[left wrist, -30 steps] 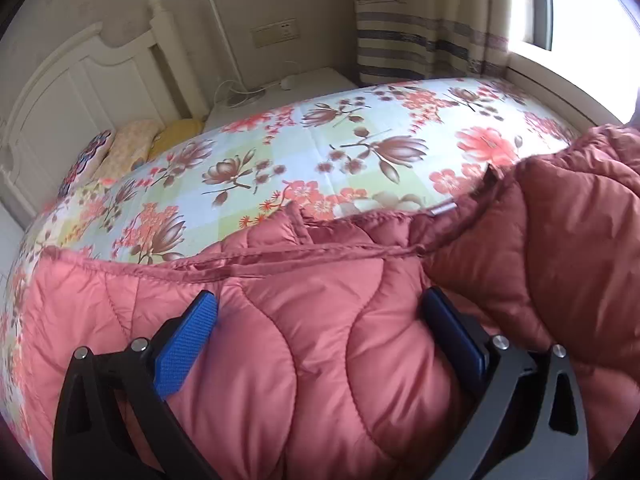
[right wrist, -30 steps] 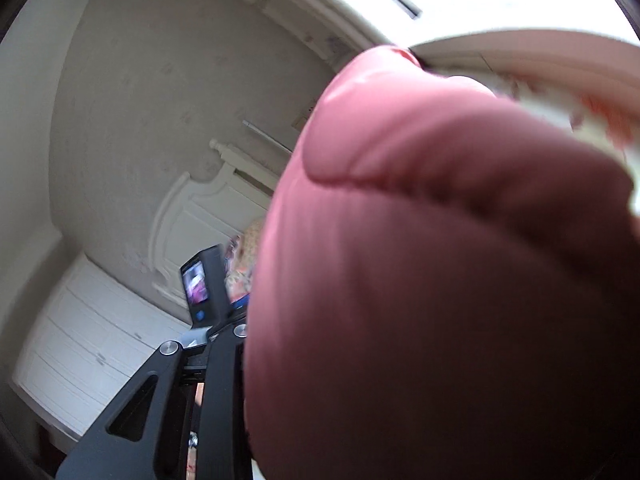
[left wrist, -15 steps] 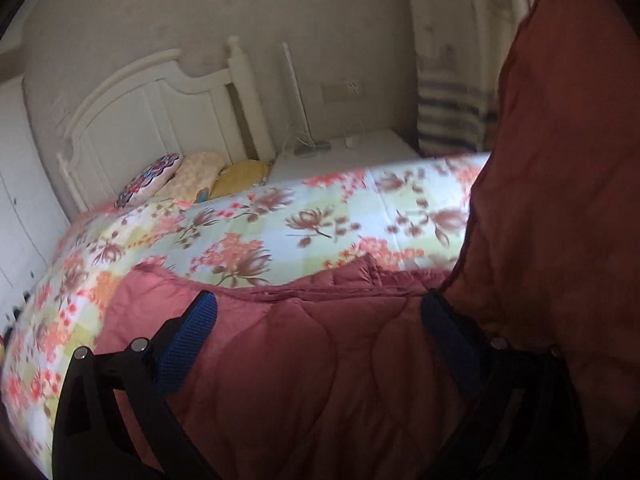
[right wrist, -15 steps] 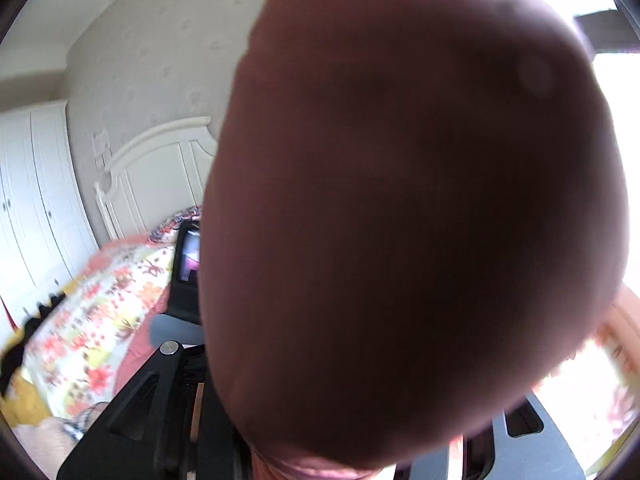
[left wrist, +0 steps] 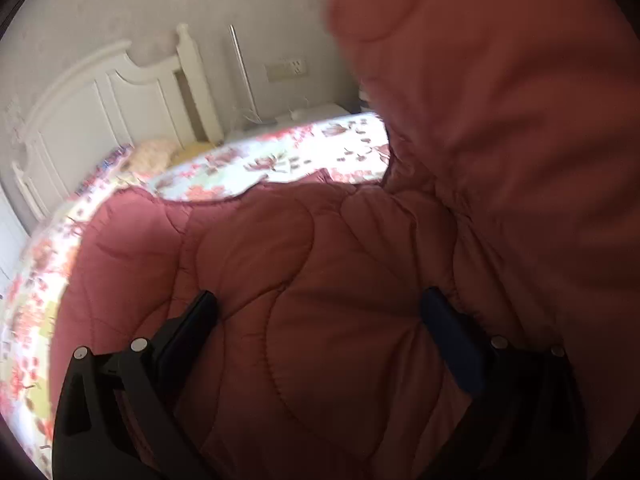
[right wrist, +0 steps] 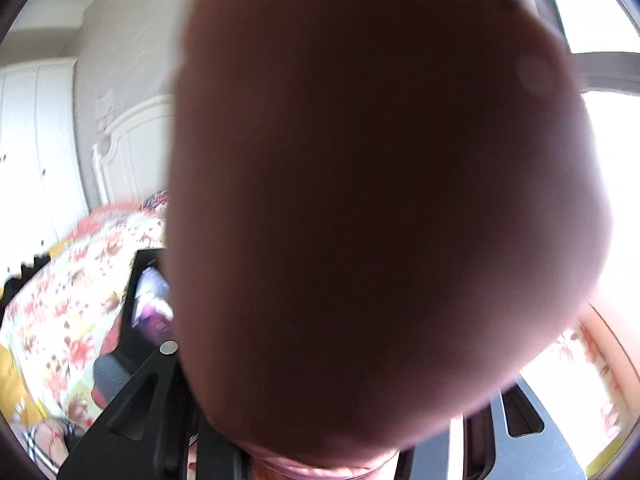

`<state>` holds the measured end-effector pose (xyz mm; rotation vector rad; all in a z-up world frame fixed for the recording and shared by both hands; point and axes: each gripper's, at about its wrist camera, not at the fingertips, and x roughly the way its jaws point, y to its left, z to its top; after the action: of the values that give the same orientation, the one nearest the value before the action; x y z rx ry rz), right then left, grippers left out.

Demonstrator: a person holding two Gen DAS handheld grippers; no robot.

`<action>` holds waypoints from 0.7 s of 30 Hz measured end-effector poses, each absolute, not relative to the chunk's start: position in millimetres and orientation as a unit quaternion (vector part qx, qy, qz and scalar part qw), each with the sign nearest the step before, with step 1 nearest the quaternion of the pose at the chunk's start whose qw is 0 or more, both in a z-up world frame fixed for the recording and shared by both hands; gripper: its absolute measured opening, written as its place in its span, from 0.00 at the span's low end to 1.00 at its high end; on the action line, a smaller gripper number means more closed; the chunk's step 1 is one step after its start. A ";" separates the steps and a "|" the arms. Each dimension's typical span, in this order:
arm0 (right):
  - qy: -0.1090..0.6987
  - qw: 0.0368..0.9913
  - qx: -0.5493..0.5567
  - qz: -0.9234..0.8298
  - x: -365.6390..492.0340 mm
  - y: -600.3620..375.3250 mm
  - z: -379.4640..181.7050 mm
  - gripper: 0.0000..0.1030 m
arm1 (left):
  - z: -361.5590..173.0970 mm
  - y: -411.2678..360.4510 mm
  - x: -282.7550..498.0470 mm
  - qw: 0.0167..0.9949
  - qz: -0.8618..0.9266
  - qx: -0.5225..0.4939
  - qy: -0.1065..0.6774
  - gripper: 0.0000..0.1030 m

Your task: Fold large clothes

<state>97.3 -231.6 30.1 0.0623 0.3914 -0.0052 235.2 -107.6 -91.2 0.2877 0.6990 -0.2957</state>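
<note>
Up close, a bulging fold of the pink quilted coat [right wrist: 380, 200] filled nearly the whole right wrist view, gripped between the jaws of the right gripper [right wrist: 324, 460], whose black frames showed on either side of the wad. Behind it stood white wardrobe doors [right wrist: 32, 152] and a bright window [right wrist: 612, 152]. From the left wrist, the coat lay spread on the floral bedspread [left wrist: 280, 160], with one raised part hanging blurred across the upper right and hiding that side of the room. The left gripper [left wrist: 320, 308] stood released, wide apart, coat between its blue pads [left wrist: 448, 332]. Beyond were the white headboard [left wrist: 120, 96], pillows [left wrist: 156, 152] and a wall socket [left wrist: 286, 68].
</note>
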 end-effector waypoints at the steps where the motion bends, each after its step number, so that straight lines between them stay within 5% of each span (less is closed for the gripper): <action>1: 0.195 0.980 0.026 -0.001 98.7 -227.2 30.0 0.39 | -90.0 -104.1 235.8 0.917 -0.152 0.131 0.345 0.98; 12: 0.198 0.968 -0.151 -0.033 86.4 -160.2 11.1 0.46 | -26.0 68.6 194.5 0.944 -0.147 -0.092 0.281 0.98; 16: 0.190 0.915 -0.352 -0.045 85.1 -96.3 -36.8 0.54 | -9.9 152.4 198.5 0.930 -0.150 -0.178 0.285 0.98; 21: 0.133 0.796 -0.589 -0.046 72.4 -46.4 -127.9 0.59 | 6.7 157.1 205.2 0.926 -0.176 -0.136 0.305 0.98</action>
<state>72.4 -46.4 -127.9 -1.2643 0.2854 -0.0980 205.2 157.1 6.7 -0.2787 0.6258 -0.3613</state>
